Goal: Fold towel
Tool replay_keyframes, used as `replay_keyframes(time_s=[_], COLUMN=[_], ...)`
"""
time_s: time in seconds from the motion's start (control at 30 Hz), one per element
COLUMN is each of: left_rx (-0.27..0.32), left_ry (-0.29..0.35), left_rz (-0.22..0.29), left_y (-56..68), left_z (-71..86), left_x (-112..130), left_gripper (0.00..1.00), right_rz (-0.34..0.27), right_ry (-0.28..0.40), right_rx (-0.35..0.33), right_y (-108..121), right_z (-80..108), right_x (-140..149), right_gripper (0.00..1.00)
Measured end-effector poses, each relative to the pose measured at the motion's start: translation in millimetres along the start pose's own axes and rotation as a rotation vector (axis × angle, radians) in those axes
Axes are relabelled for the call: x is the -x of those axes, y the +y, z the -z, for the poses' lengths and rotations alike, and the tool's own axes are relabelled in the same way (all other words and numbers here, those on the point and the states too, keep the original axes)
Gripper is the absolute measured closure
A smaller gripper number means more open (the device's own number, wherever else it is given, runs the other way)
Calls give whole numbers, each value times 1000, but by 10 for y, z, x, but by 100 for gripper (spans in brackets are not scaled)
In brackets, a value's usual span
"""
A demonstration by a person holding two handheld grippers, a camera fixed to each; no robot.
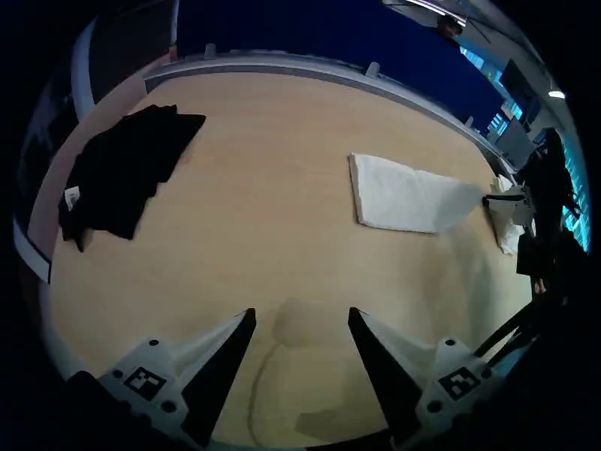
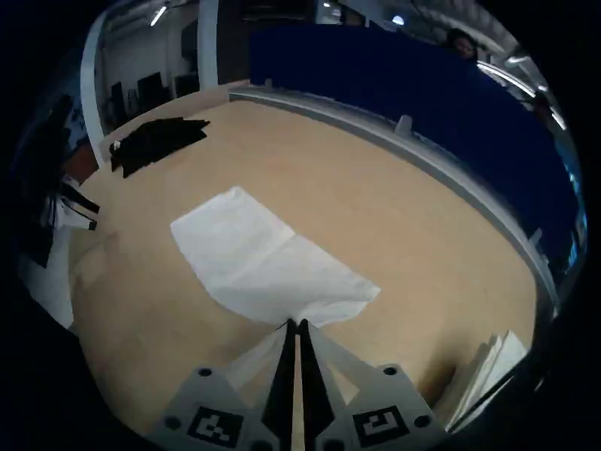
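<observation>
**Towel pinched at its edge on a wooden table**

A white towel (image 2: pixel 263 263) lies spread flat on a pale wooden table (image 2: pixel 391 210), a crease running across its middle. In the right gripper view, the right gripper (image 2: pixel 295 325) has its two fingers pressed together on the towel's near edge, and the fabric gathers to a small peak at the tips.

In the left gripper view, the same towel (image 1: pixel 406 197) sits right of centre on the table (image 1: pixel 263 225). Its far end is drawn to a point toward the right gripper (image 1: pixel 505 200) at the table's right edge. The left gripper (image 1: pixel 300 312) hangs over bare wood well apart from the towel, its jaws spread wide with nothing between them.

A crumpled black cloth (image 1: pixel 124 173) lies near the table's left side, far from the towel, and shows at the far corner in the right gripper view (image 2: pixel 158 141). A stack of pale folded cloths (image 2: pixel 488 368) rests at the table's edge just right of the right gripper. A blue partition (image 2: pixel 421 83) stands along the table's far side.
</observation>
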State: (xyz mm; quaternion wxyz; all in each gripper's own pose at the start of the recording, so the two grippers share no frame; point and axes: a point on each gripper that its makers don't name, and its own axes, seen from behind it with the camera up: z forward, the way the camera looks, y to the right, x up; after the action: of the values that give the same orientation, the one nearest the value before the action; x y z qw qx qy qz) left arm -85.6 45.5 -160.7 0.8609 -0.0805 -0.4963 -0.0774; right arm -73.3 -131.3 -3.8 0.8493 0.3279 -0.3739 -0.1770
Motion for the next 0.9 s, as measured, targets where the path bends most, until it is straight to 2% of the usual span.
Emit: replay_keyframes(time_s=[0.27, 0.37, 0.67, 0.9], left_rx=[2, 3, 6, -19], left_ry=[16, 18, 41, 71], left_rz=[9, 13, 8, -1], left_y=[-23, -21, -13, -63], left_z=[49, 60, 126, 211], left_x=[-34, -32, -69, -86], left_gripper=[9, 9, 9, 9], right_rz=[60, 85, 139, 209], right_ry=[74, 76, 72, 59], right_rx=[-18, -26, -73, -138], right_y=[-162, -217, -456, -784], right_z=[65, 38, -154, -437], right_x=[-507, -584, -758, -939], right_gripper=[96, 96, 96, 96])
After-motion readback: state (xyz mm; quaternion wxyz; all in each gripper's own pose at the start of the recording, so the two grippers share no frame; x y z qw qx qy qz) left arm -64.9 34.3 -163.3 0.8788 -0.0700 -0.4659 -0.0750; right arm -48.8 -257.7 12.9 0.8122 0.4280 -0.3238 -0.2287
